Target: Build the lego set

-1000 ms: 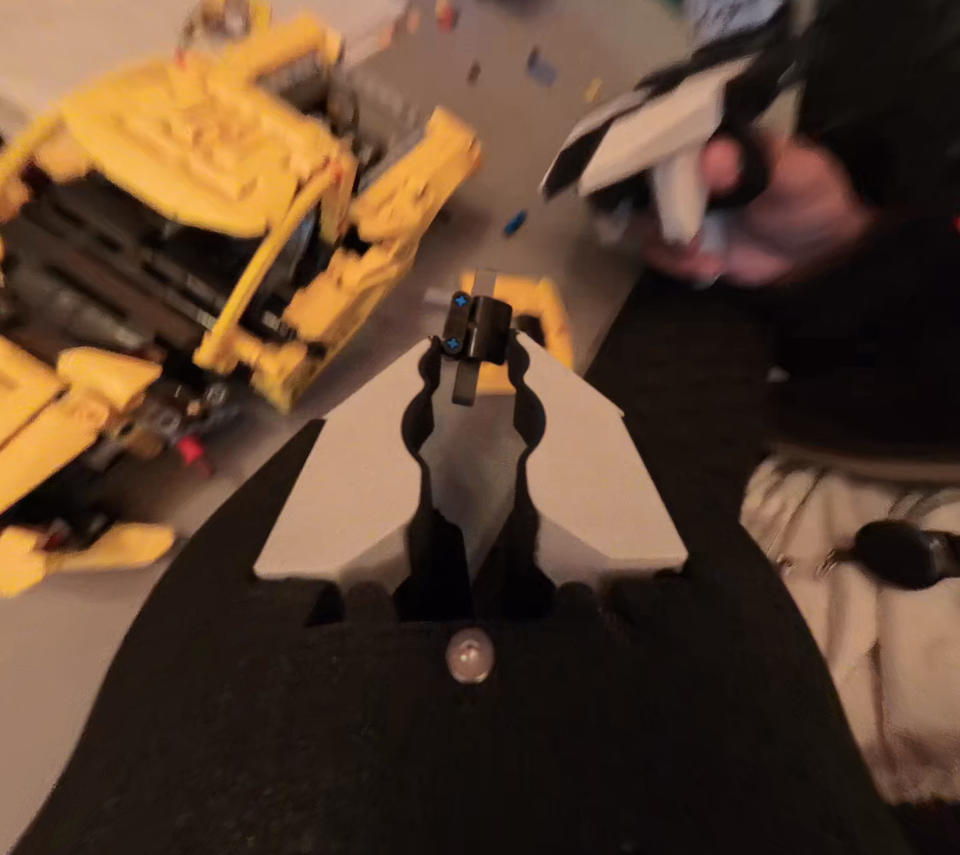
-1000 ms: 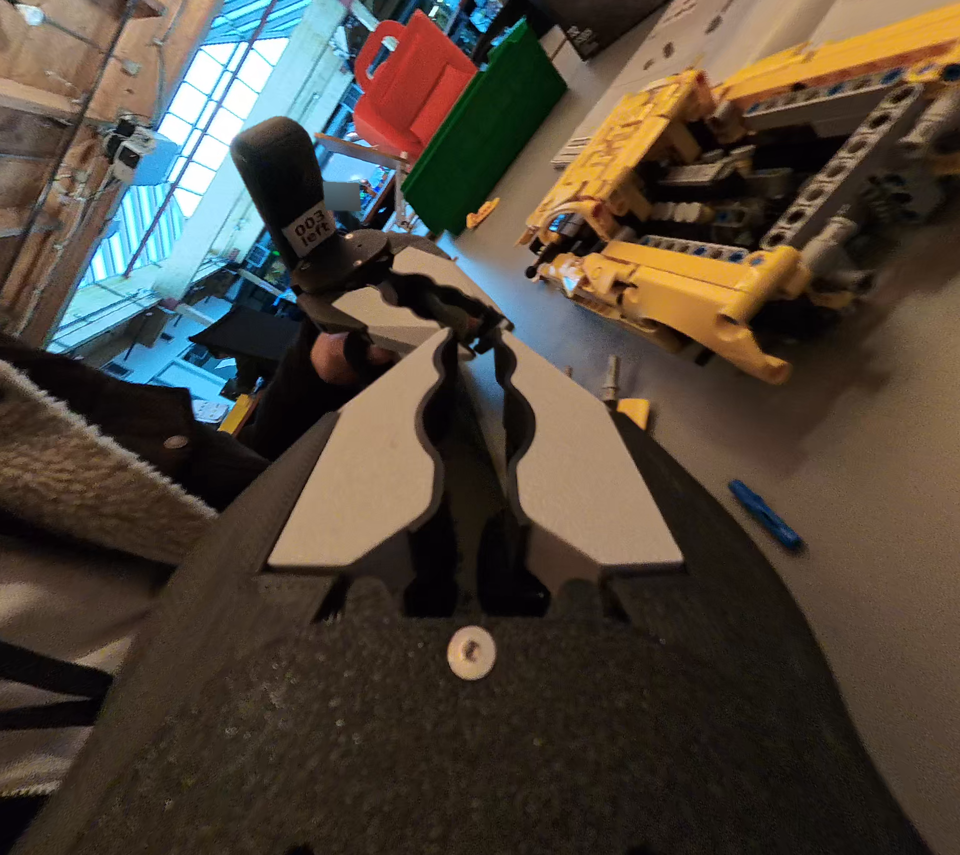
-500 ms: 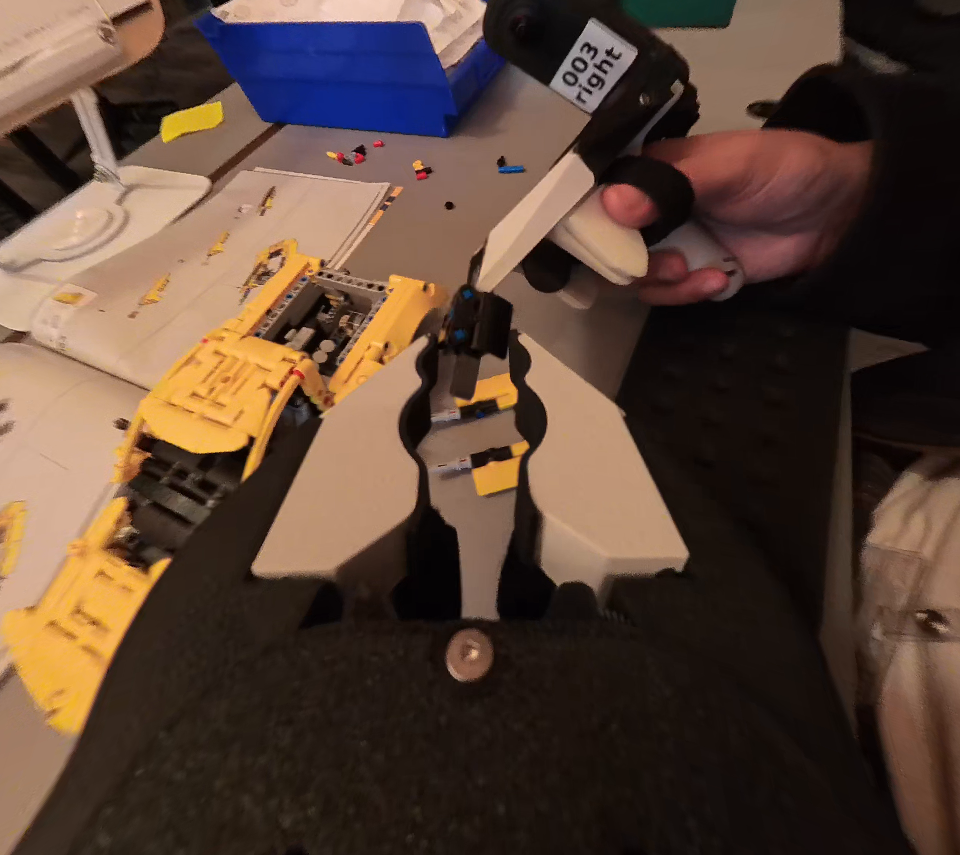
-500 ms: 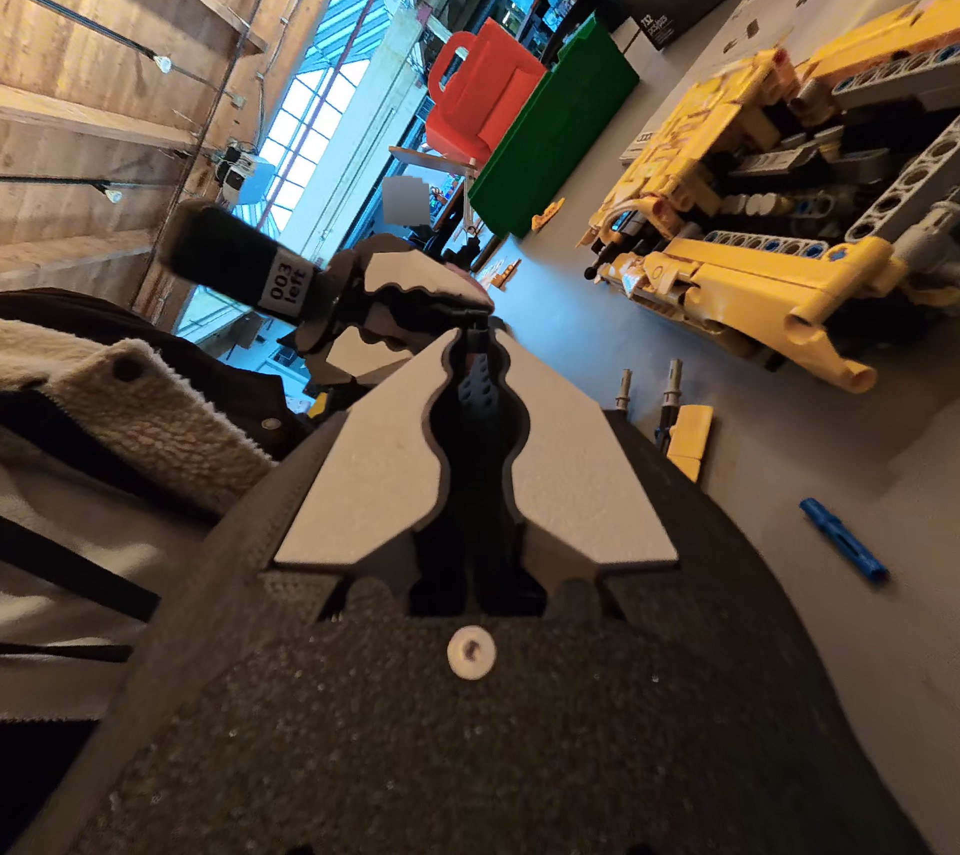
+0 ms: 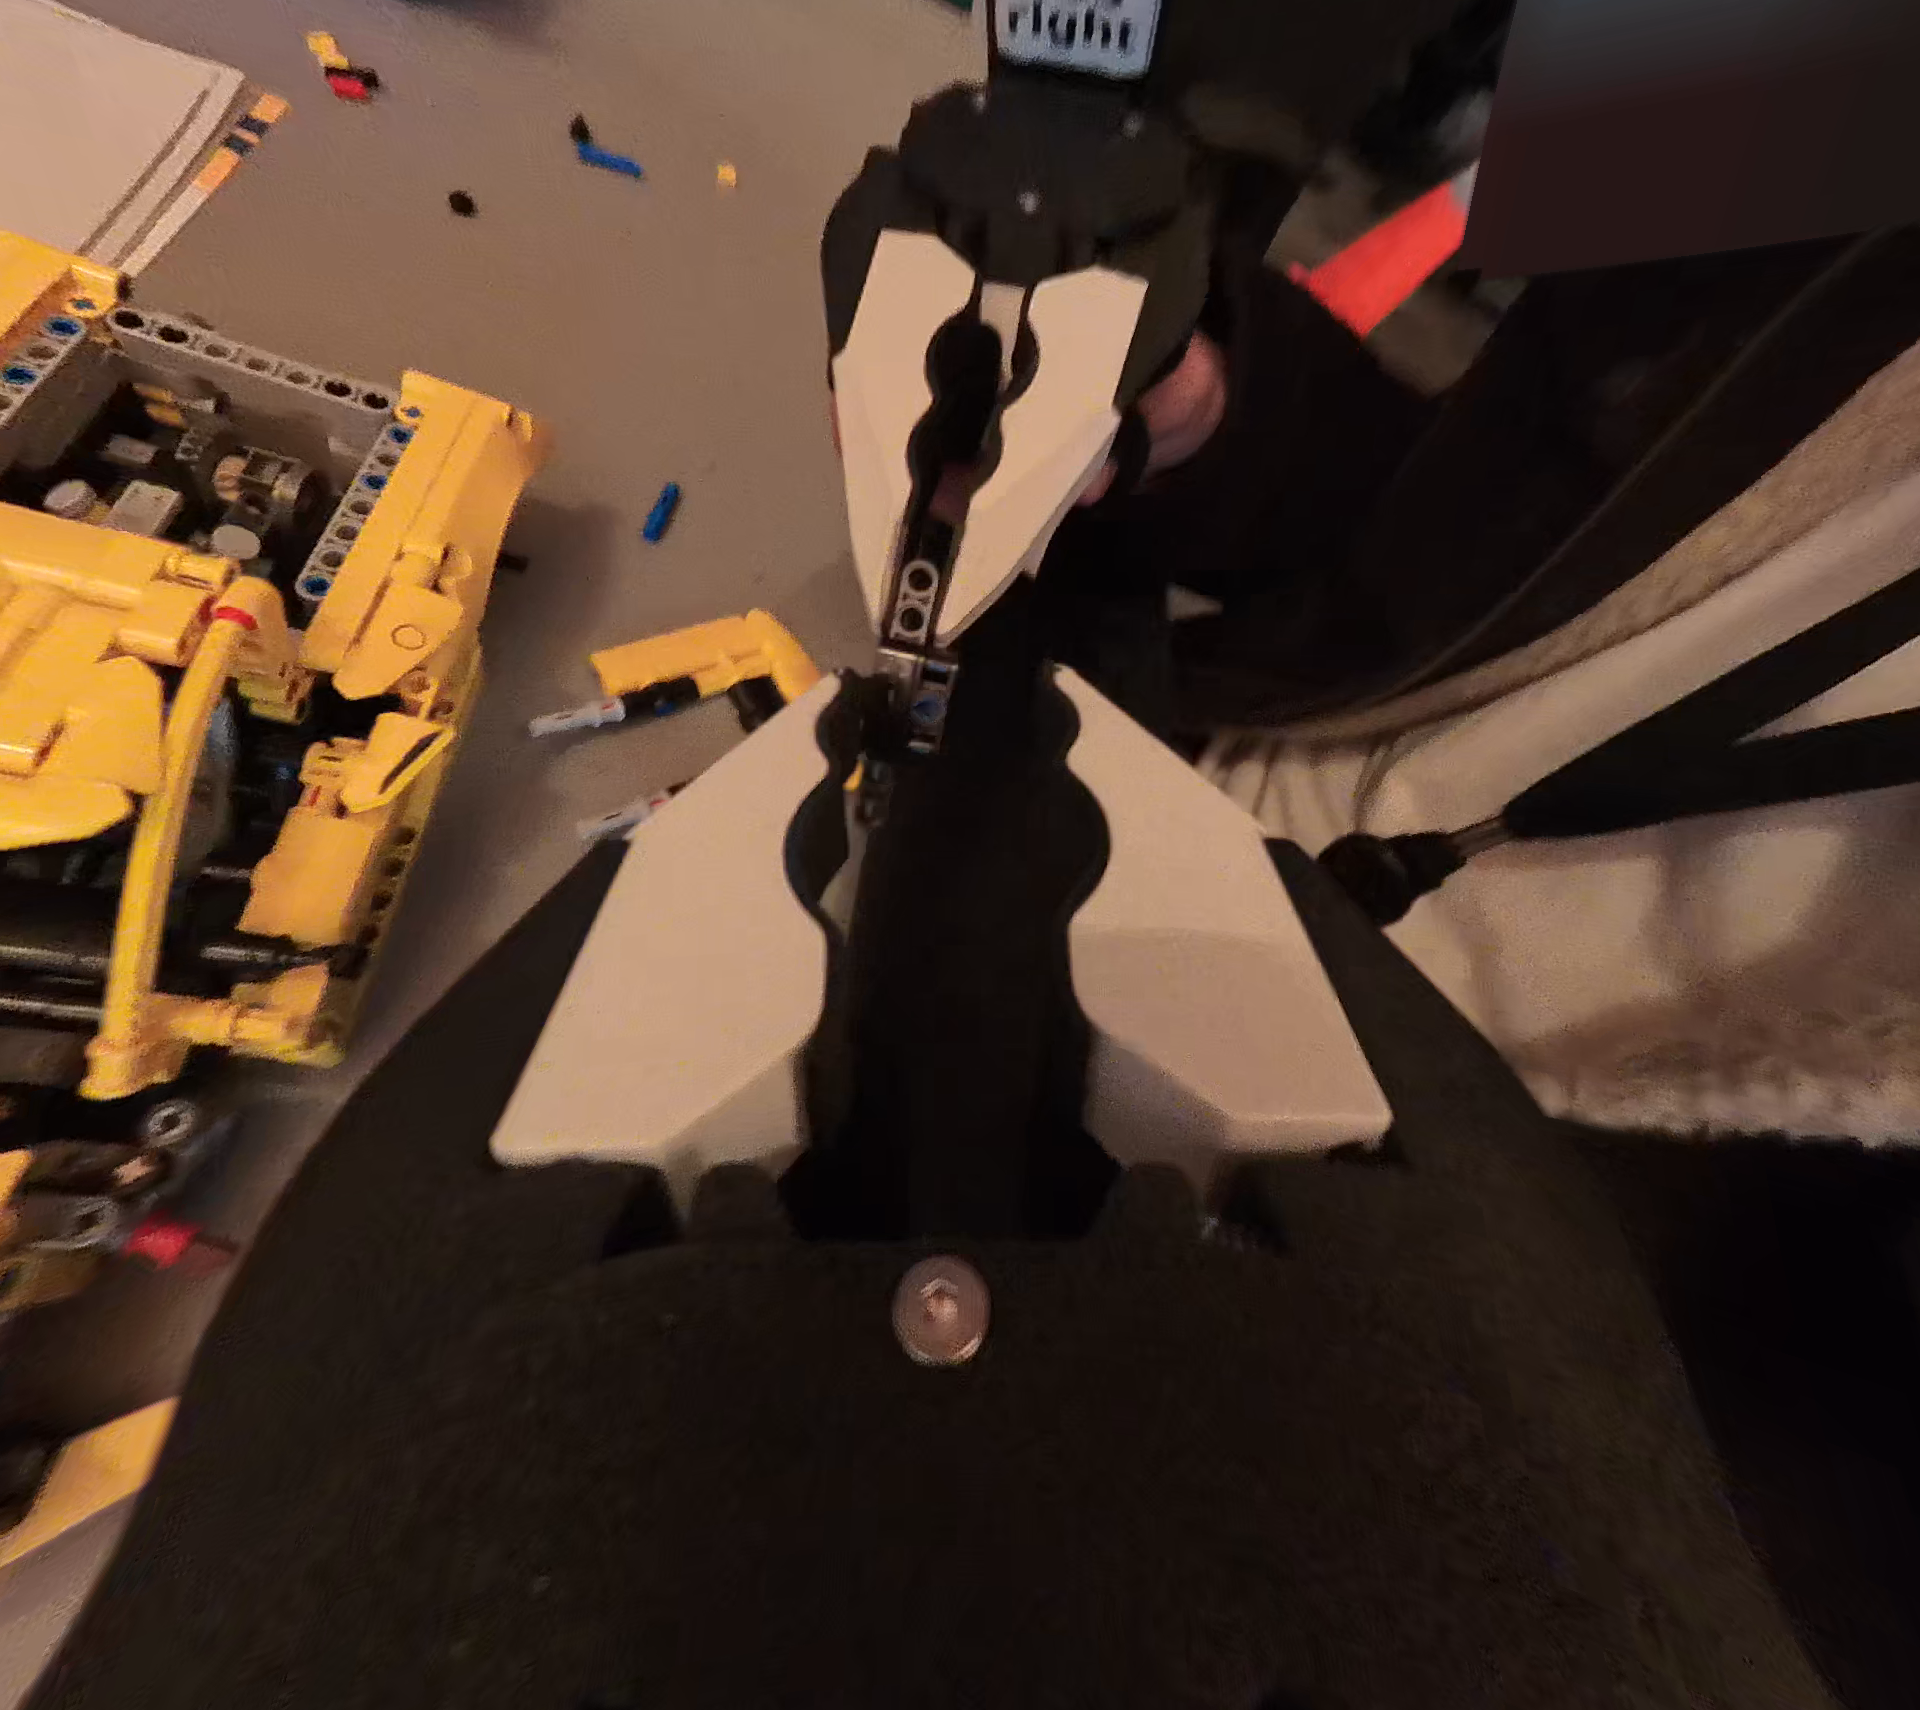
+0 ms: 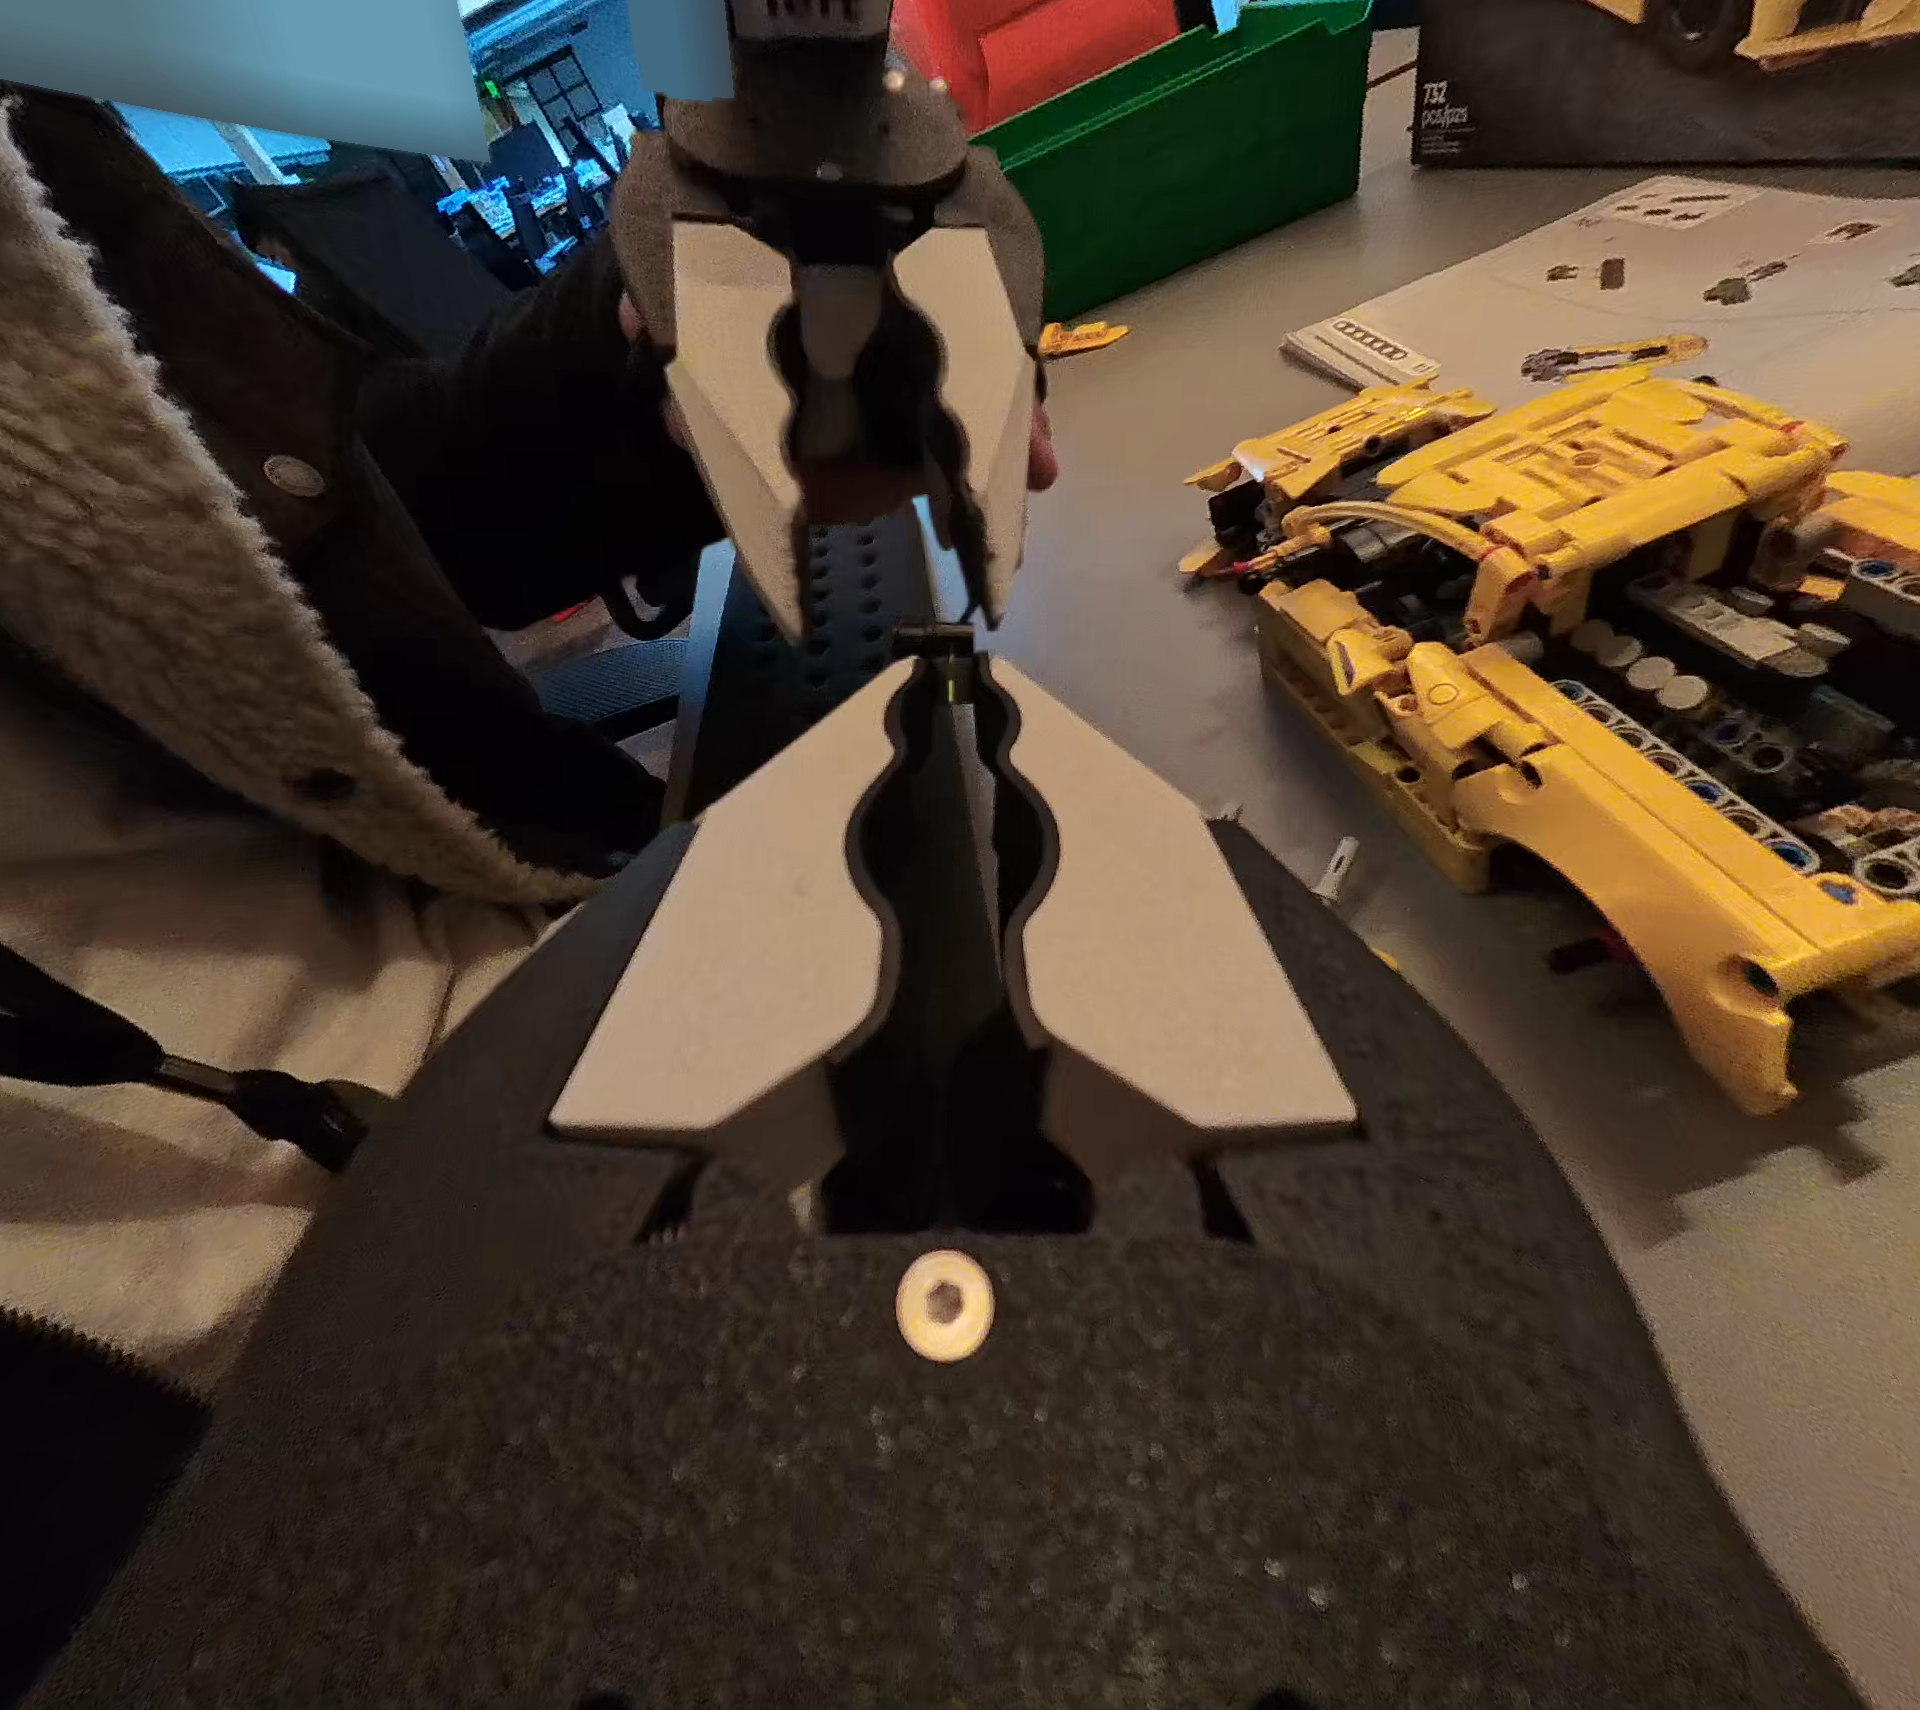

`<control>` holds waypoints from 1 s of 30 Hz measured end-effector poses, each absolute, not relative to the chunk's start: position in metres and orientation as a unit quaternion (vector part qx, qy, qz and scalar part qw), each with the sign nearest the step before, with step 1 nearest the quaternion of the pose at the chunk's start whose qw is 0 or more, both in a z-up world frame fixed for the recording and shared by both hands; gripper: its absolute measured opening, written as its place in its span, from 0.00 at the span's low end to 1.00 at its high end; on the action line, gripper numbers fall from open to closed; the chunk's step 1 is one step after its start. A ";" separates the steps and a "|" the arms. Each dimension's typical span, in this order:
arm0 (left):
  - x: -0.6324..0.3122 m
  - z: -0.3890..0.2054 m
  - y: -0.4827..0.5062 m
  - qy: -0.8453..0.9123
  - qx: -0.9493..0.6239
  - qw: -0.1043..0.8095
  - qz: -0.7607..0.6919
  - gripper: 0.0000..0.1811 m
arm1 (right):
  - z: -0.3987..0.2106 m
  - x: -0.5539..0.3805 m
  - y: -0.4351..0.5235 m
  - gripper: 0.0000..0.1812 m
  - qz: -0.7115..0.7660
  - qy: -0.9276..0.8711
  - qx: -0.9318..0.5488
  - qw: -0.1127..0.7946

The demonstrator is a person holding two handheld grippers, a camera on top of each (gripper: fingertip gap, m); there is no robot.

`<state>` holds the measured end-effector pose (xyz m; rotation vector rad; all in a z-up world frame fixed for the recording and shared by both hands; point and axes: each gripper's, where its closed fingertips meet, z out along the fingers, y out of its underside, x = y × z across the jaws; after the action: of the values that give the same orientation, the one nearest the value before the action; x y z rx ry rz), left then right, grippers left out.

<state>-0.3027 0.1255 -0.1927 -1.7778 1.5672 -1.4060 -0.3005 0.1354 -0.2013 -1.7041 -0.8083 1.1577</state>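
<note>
Tip to tip above the desk's near edge, the left hand-held gripper (image 5: pixel 902 710) is clamped on a small black connector piece with blue pins (image 5: pixel 914 704), while the right hand-held gripper (image 5: pixel 925 611) pinches a black perforated beam (image 5: pixel 916 585). The two pieces look touching, so this seems to be the mating step. It wants the pins lined square with the beam's holes, then a straight push without twisting. The half-built yellow car (image 6: pixel 1558 673) lies further in on the desk (image 5: pixel 675 330), loose pins scattered around.
</note>
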 end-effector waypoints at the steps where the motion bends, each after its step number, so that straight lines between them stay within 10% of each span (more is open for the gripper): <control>1: -0.304 -0.196 0.126 0.574 -0.633 0.186 -0.485 0.19 | -0.202 -0.301 0.135 0.04 0.469 -0.327 -0.689 0.446; 30: -0.317 -0.226 0.160 0.539 -0.663 0.205 -0.478 0.10 | -0.238 -0.261 0.164 0.16 0.400 -0.255 -0.785 0.398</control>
<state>-0.3170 0.1605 -0.2262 -1.8484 1.5024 -1.3324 -0.2613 0.1637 -0.2378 -1.9891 -0.6456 1.0128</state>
